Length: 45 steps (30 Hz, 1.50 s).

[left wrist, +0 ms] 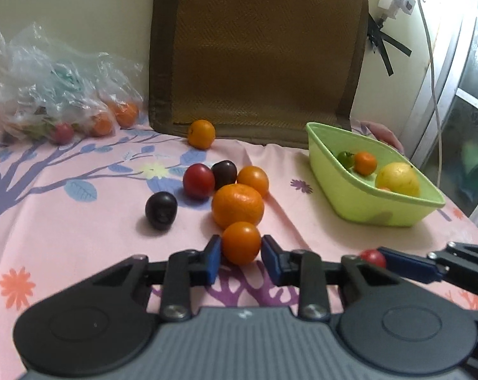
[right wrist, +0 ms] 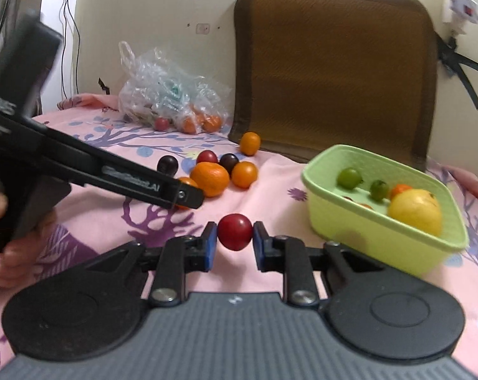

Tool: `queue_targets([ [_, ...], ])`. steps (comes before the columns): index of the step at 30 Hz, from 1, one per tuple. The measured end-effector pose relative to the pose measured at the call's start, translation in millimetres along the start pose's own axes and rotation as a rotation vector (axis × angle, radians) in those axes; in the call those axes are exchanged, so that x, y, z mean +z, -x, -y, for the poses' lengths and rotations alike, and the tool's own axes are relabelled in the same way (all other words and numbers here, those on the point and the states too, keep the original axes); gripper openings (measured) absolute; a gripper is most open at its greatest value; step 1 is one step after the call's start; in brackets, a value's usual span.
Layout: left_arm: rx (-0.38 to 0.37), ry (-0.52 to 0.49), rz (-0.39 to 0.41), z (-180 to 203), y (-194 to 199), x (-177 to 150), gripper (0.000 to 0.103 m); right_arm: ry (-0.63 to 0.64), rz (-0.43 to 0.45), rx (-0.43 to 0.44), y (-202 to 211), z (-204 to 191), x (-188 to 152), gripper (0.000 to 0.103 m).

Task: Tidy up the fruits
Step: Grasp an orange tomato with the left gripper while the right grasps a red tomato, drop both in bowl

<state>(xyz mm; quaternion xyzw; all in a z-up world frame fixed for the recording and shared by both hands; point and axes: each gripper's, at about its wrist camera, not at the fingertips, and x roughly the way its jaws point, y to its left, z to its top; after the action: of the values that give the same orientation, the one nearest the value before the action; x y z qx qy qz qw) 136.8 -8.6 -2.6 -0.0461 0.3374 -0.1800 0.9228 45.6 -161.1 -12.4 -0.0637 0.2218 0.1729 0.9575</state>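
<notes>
Left gripper (left wrist: 241, 248) grips an orange (left wrist: 241, 242). Right gripper (right wrist: 231, 237) clamps a red fruit (right wrist: 234, 231) (green tub (right wrist: 378, 240) just beside).

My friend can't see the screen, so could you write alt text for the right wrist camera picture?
The right gripper holds a small red fruit between its blue jaws above a pink floral cloth. To its right a green tub holds a yellow fruit and small green ones; orange and dark fruits lie behind, and the left gripper reaches in beside them.
</notes>
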Motion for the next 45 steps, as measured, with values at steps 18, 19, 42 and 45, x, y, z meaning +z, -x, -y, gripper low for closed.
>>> queue_targets([
  [18,-0.210,-0.071,0.068,89,-21,63,0.028,-0.173,0.191,-0.184,13,76,14,0.027],
  [19,-0.206,-0.060,0.054,90,-30,65,0.028,-0.178,0.184,-0.186,6,80,15,0.027],
  [42,-0.047,0.110,0.283,-1,60,85,0.042,-0.314,0.390,-0.331,35,105,-3,0.042],
  [45,0.044,0.148,0.266,-37,70,65,0.042,-0.313,0.376,-0.315,34,101,-2,0.042],
])
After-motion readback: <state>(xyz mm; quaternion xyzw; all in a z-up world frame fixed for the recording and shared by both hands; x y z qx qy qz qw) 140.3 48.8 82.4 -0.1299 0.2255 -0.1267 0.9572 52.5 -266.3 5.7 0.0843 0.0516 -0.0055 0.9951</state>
